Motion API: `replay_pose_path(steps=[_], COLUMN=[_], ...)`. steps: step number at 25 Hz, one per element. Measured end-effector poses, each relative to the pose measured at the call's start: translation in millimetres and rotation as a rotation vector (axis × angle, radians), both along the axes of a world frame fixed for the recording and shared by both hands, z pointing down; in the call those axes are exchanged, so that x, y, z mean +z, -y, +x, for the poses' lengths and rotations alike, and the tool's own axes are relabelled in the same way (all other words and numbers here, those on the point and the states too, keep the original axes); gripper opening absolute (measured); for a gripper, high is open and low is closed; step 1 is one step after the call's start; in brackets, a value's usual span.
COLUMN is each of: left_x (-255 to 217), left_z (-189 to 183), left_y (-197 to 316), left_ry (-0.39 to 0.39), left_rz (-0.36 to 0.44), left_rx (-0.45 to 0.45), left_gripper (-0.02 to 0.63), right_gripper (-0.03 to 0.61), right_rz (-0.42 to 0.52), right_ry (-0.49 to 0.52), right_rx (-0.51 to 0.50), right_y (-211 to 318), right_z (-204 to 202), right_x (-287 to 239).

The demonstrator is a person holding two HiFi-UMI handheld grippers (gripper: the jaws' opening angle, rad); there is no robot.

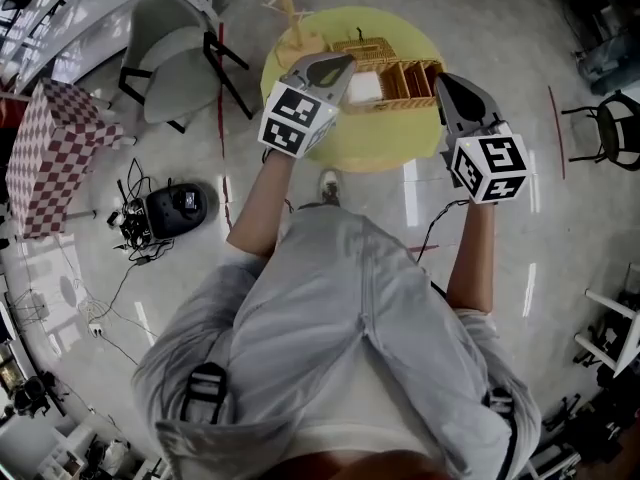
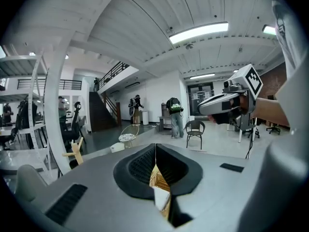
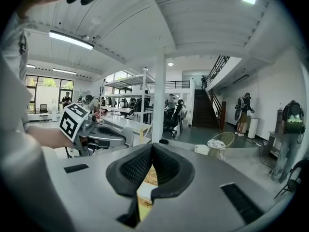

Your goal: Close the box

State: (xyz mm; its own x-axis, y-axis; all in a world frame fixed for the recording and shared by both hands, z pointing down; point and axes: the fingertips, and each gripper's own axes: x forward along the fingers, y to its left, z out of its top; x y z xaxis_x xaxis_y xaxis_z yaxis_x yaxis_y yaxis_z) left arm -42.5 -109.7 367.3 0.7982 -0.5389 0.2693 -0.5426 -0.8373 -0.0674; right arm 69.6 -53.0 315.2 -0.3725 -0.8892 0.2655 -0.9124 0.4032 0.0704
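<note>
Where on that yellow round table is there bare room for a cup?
The near strip of the yellow table, between the wooden box and the edge, is bare; so is the far rim behind the box. The far-left part is crowded by a wooden stand.

The person wears a light grey short-sleeved shirt point(image 1: 330, 308) with black shoulder straps point(image 1: 205, 388). The left claw point(image 1: 343, 65) and right claw point(image 1: 443, 85) are grey, with black ribbed pads point(image 3: 135, 168) and black-and-white marker cubes point(image 1: 297, 118).
</note>
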Motion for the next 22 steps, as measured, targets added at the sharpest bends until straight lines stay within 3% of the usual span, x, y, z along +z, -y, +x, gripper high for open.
replay_pose_path(steps=[14,22], left_x=[48,87], left_z=[4,32], left_y=[85,121], left_ry=[0.029,0.056], left_rz=[-0.093,-0.145], left_rx=[0.017,-0.018], left_gripper=[0.031,0.031], right_gripper=[0.023,0.023], right_rz=[-0.104,-0.166], right_ry=[-0.060,-0.061], right_rx=[0.052,0.049], right_y=[91,140], right_z=[2,35], right_x=[39,82])
